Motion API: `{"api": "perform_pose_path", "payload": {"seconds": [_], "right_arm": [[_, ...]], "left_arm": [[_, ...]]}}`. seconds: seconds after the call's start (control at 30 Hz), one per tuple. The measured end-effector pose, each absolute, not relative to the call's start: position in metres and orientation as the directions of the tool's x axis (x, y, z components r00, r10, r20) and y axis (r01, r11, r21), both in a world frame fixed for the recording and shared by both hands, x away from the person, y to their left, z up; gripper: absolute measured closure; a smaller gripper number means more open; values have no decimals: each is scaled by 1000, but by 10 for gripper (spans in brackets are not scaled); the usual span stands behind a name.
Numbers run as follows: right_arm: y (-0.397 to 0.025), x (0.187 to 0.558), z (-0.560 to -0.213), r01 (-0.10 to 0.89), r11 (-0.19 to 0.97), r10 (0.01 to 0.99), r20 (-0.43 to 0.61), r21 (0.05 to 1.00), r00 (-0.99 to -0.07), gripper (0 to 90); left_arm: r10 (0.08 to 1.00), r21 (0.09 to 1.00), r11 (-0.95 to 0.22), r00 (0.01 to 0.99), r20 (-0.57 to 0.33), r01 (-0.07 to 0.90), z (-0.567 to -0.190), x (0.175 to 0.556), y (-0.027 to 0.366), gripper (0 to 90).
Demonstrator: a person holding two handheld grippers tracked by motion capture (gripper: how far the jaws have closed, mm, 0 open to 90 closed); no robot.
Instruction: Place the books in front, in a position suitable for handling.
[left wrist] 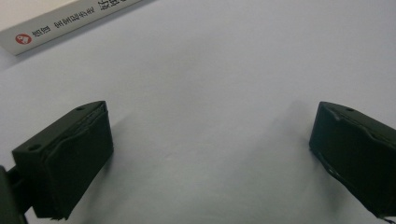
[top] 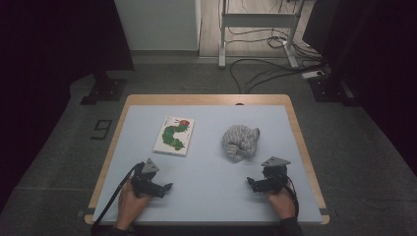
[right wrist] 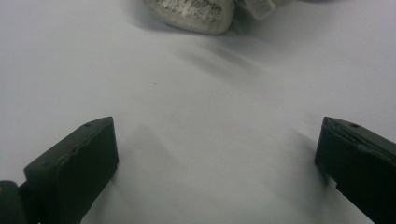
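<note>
A white picture book (top: 174, 135) with a green caterpillar on its cover lies flat on the pale blue table (top: 206, 162), left of the middle. Its edge, the book (left wrist: 70, 19), crosses the top left of the left gripper view. A crumpled grey cloth (top: 240, 142) sits right of the middle, and the cloth (right wrist: 196, 13) peeks in at the top of the right gripper view. My left gripper (top: 166, 188) rests low at the front left, open, with nothing between its jaws. My right gripper (top: 251, 183) rests at the front right, open and holding nothing, just short of the cloth.
The table's wooden rim (top: 301, 142) shows along its far and side edges. Beyond it the floor carries cables (top: 265, 69), a metal stand frame (top: 255, 22) and dark equipment bases (top: 105, 91).
</note>
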State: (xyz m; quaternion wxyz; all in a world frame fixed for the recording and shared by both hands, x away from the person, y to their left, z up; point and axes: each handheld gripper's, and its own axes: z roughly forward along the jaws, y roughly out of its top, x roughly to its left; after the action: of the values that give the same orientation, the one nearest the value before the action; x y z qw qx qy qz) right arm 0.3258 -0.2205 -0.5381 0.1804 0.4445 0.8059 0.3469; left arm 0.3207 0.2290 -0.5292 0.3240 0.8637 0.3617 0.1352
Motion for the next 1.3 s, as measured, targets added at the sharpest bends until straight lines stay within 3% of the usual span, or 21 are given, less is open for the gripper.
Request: {"api": "perform_pose_path", "payload": {"seconds": [0.83,1.3], "right_arm": [[-220,328,-535,605,376,841,16,702,-540,1],[-218,335,-504,552,391,815,2,736,-579,0]], "left_arm": [[713,658,-528,702,0,537,-529,321,229,0],[712,658,-528,702,0,537,-529,321,229,0]]}}
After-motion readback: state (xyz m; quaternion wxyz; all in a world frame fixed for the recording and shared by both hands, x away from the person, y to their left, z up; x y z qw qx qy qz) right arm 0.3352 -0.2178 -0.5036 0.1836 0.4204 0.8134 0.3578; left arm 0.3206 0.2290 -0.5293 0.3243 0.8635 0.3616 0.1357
